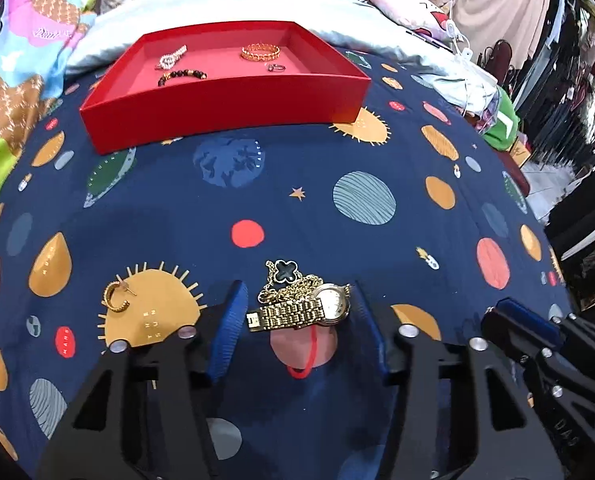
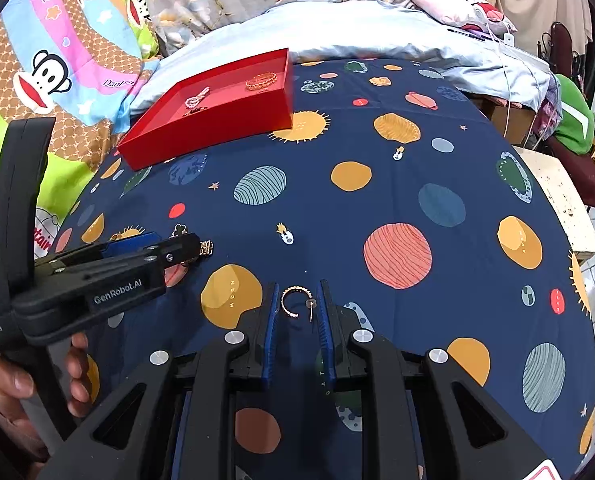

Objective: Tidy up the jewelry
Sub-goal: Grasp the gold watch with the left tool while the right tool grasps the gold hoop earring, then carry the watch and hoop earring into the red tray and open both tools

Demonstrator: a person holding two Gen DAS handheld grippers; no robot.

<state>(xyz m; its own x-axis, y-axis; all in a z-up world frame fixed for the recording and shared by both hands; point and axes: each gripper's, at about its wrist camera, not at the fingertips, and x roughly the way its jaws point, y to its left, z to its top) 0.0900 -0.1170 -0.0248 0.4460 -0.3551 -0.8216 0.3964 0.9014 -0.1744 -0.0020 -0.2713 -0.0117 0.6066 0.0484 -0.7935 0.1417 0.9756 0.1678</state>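
Between left claw (image 1: 297, 300) fingers: watch (image 1: 301, 312), necklace tangled, ungripped (right claw (image 2: 295, 304) straddles earring (image 2: 293, 302), loose).

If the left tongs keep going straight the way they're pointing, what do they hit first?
Most likely the gold watch, lying between the open fingers of the left tongs, with a gold chain necklace bunched against its far side. Depth is unclear, so they might meet the planet-print bedsheet just beneath.
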